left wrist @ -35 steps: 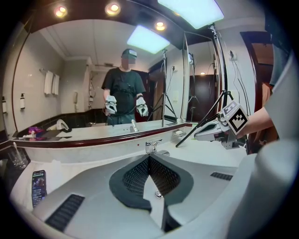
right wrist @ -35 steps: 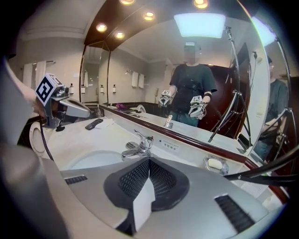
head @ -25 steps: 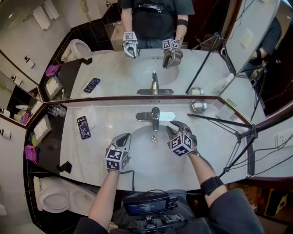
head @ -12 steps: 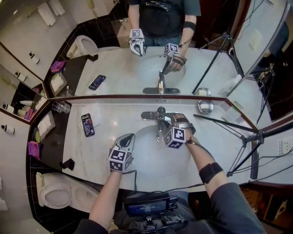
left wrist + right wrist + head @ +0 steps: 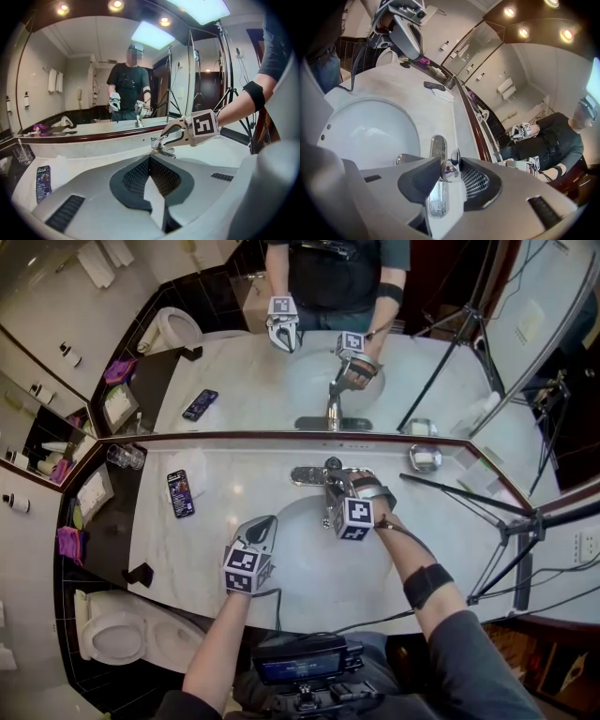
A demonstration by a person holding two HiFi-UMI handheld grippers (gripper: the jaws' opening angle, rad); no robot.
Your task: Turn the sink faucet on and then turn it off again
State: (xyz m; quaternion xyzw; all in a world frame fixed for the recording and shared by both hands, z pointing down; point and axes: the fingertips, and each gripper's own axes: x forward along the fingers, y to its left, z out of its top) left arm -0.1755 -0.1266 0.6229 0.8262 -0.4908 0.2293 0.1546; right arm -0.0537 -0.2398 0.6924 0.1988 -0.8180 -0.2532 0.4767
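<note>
Faucet handle [image 5: 449, 169] stands between the pads of the right gripper [image 5: 339, 487], with the faucet body [image 5: 327, 493] directly beneath those fingers at the far rim of the sink [image 5: 281, 568]. The jaws have just been closing and appear to pinch the handle's rounded chrome tip. Left gripper [image 5: 151, 161] is fully closed and empty, with the faucet well apart from its fingers.

Risks noted:
- The hold takes only the tip of smooth metal, so the pads may slip off mid-turn.
- An over-wide swing could splash water.
- A lost hold could leave the tap running.

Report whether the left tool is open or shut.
Shut. In the left gripper view the left tool has its two dark pads meeting at the tips, with nothing between them.
</note>
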